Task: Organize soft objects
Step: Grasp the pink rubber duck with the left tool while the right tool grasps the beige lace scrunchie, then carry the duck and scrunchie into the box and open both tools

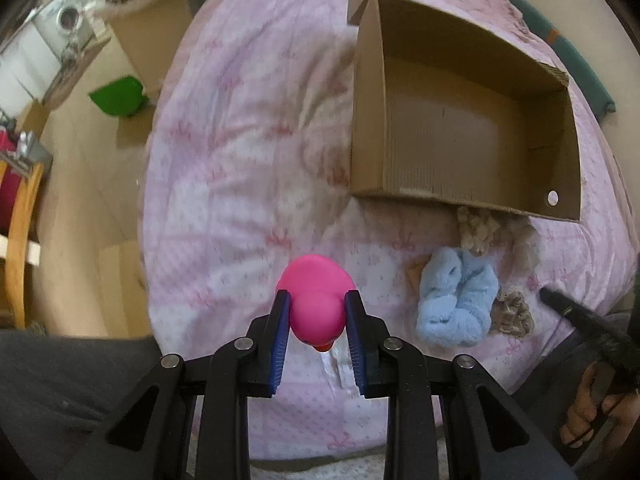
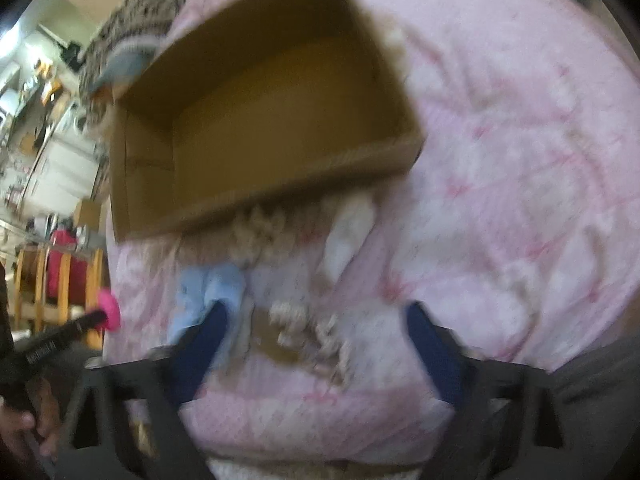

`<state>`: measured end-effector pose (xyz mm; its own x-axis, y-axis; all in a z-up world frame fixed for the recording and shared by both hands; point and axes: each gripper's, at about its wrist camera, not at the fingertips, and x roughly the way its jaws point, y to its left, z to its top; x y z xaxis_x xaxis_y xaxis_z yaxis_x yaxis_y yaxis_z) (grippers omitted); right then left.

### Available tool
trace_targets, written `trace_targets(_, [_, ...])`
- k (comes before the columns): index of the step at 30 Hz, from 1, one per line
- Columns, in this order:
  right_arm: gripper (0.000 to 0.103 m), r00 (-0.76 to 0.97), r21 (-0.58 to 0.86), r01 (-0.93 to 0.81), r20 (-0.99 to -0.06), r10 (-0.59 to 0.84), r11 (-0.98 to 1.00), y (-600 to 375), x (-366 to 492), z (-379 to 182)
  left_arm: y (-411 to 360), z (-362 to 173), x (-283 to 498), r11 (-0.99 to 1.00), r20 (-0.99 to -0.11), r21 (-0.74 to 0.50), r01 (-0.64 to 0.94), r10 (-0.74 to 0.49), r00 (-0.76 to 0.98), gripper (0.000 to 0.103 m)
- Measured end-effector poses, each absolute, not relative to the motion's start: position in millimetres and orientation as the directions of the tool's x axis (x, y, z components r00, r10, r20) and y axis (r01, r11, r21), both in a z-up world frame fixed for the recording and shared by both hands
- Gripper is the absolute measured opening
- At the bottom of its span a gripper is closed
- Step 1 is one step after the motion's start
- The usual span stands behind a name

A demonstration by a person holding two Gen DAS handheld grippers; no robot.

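The left gripper (image 1: 317,322) has its blue-padded fingers (image 1: 280,344) closed on the head of a bright pink rubber duck (image 1: 316,308); both pads press its sides, its orange beak points back toward the camera, and its rounder body sticks out beyond the fingertips. The duck sits just above the pink bow-print quilt (image 1: 240,184) that covers the bed.

To the right of the duck, a fluffy light-blue plush toy (image 1: 456,300) lies on the quilt. A curly beige plush toy (image 1: 480,228) lies touching it, partly tucked under the near edge of an open brown cardboard box (image 1: 472,128). The box rests on the quilt beyond the toys, and its inside shows only bare cardboard.

The right gripper (image 2: 316,312) points down at the same pile. Its fingers (image 2: 432,344) stand apart, with no pad pressing on anything. The left fingertip lies over the edge of the light-blue plush (image 2: 212,284), and curly beige plush (image 2: 304,320) lies in the gap between the two; whether either fingertip touches a toy cannot be told through the blur. The cardboard box (image 2: 256,112) sits just beyond them.

At the left edge of the right wrist view, the pink duck (image 2: 110,308) shows at the tip of the other gripper, well apart from the box.
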<state>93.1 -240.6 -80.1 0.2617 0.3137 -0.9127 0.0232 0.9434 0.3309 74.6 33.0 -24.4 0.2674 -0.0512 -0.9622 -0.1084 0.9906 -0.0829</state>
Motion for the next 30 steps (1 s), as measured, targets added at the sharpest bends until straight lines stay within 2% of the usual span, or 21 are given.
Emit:
trace_targets(3, [0.061,0.168,0.301,-0.013,-0.939,0.299,0.953,-226,94,-100,40,-31,80,0.991,-0.954,-0.089,-0.104,-0.054,0.296,0.025])
trace_targets(8, [0.061,0.125,0.284,0.012,-0.952,0.281,0.959,-223,98,-117,49,-40,90,0.979,-0.946,-0.146,-0.141,-0.096,0.309,0.025])
trace_targets(11, [0.023,0.089,0.301,0.029,-0.951,0.298,0.953,-222,99,-127,45,-35,92,0.977,-0.938,-0.165,-0.138,-0.112,0.329,0.025])
trace_targets(12, [0.019,0.082,0.305,0.027,-0.950,0.302,0.952,-220,98,-129,43,-33,91,0.978,-0.935,-0.160,-0.130,-0.108,0.336,0.025])
trace_targets(19, [0.016,0.244,0.330,-0.036,-0.913,0.328,0.943,-226,84,-82,37,-25,86,0.979,-0.924,-0.169,-0.114,-0.117,0.364,0.025])
trace_targets(30, [0.016,0.381,0.414,-0.090,-0.826,0.415,0.906,-242,89,-29,40,-10,88,0.983,-0.914,-0.129,-0.133,-0.065,0.400,0.024])
